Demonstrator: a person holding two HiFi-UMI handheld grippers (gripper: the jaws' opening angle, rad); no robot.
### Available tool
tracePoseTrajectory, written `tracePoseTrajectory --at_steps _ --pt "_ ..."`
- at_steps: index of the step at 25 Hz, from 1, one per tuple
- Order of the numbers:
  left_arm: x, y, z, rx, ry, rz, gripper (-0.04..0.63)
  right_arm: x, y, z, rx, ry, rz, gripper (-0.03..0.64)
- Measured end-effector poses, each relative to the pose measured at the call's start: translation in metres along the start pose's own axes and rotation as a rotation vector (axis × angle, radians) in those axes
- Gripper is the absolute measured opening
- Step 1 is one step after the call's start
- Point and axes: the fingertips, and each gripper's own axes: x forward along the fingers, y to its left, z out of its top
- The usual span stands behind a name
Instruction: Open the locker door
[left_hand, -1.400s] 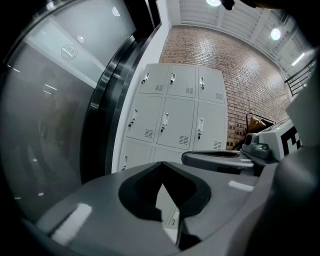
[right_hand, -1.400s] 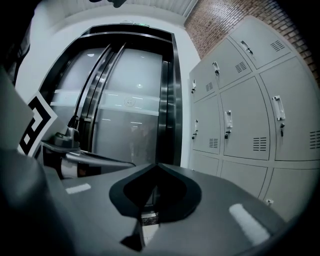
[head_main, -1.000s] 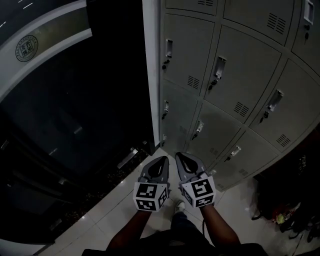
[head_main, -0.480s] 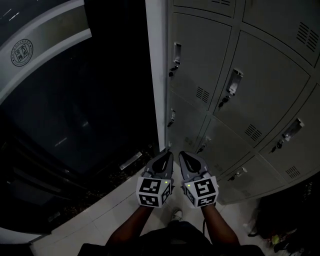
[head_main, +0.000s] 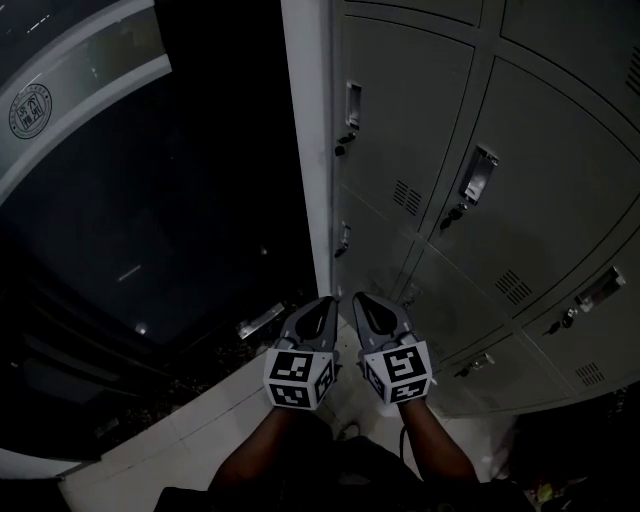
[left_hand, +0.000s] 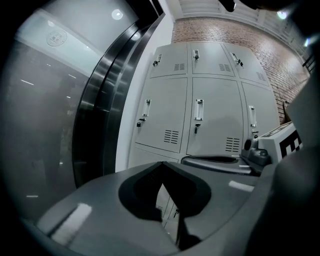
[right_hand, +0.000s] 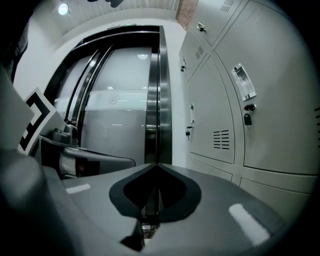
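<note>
Grey plastic shells form both tools in our hands. The left hand-held gripper (head_main: 326, 304) and the right hand-held gripper (head_main: 362, 302) sit side by side, close together, low in the head view. Each has its black-and-white marker cube (head_main: 298, 378) nearest us.

Seen along its own jaws, the left hand-held gripper (left_hand: 160, 163) is clenched, tips meeting, with nothing between them. The right hand-held gripper (right_hand: 156, 165) is clenched on nothing as well. Neither one touches anything.

Under them lies a pale tiled floor (head_main: 190, 430). Just beyond the tips stands the white end panel (head_main: 305, 150) of a block of grey metal lockers (head_main: 520, 120), which fills the right side of the head view. Every locker door we can see is shut. The locker door (head_main: 400, 130) next to the end panel carries a handle (head_main: 353, 103) with a dark lock (head_main: 343, 146) below it and a small vent (head_main: 406, 197) lower down. It is apart from both tools.

Left of the panel we see a dark glass wall (head_main: 150, 220), crossed by a pale band with a round emblem (head_main: 30, 103). In the left gripper view a brick wall (left_hand: 220, 32) rises above the lockers.
</note>
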Motion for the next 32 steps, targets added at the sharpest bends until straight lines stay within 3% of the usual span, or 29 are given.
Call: tracePoseTrajectory --at_steps 13,20,32 --pt "0.068 0.058 -0.003 0.000 -0.015 -0.027 0.005 0.084 -0.037 -0.030 0.020 -0.013 -0.079 0.000" --pt "0.106 0.091 -0.019 0.010 -0.034 -0.049 0.005 0.141 -0.054 -0.066 0.011 -0.017 -0.103 0.003" --pt "0.153 0.136 -0.056 0.023 -0.030 -0.058 0.005 0.225 -0.099 -0.137 0.061 0.004 -0.155 0.110"
